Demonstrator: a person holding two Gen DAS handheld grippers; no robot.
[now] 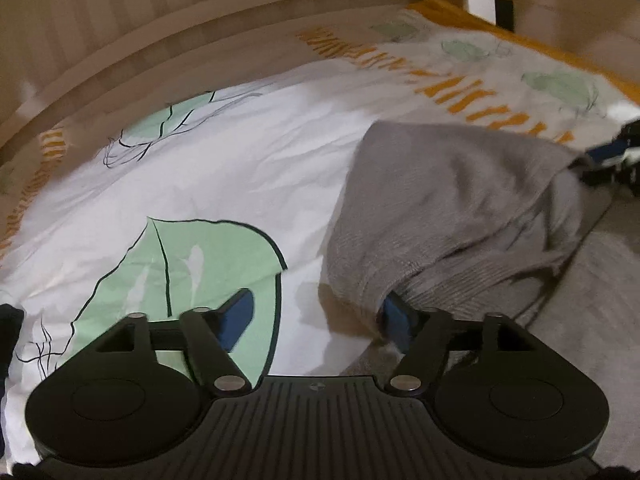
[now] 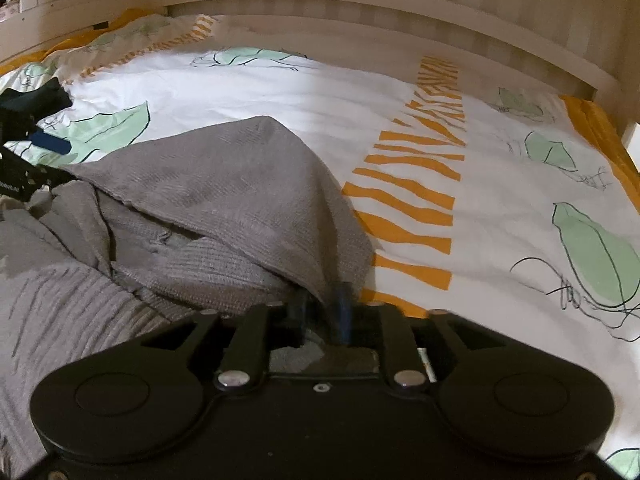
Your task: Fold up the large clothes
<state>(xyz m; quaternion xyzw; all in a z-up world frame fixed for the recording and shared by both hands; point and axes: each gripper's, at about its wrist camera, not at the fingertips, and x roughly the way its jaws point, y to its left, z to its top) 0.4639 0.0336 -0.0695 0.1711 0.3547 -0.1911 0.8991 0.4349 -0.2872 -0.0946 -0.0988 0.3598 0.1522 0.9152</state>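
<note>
Grey sweater [image 1: 448,208] heaped on the leaf-print sheet [image 1: 248,152] of a bed, partly folded over itself. Left gripper [image 1: 320,316] wide open, one finger under the sweater's edge, gripping nothing. Right gripper [image 2: 322,312] partly open, a fold of sweater between its fingers; grip unclear.

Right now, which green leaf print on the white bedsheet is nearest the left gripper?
The big pale-green leaf print directly beneath the left gripper; the others lie farther up the white bedsheet.

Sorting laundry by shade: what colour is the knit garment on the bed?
Plain grey, a ribbed knit garment, clearest in the right wrist view.
</note>
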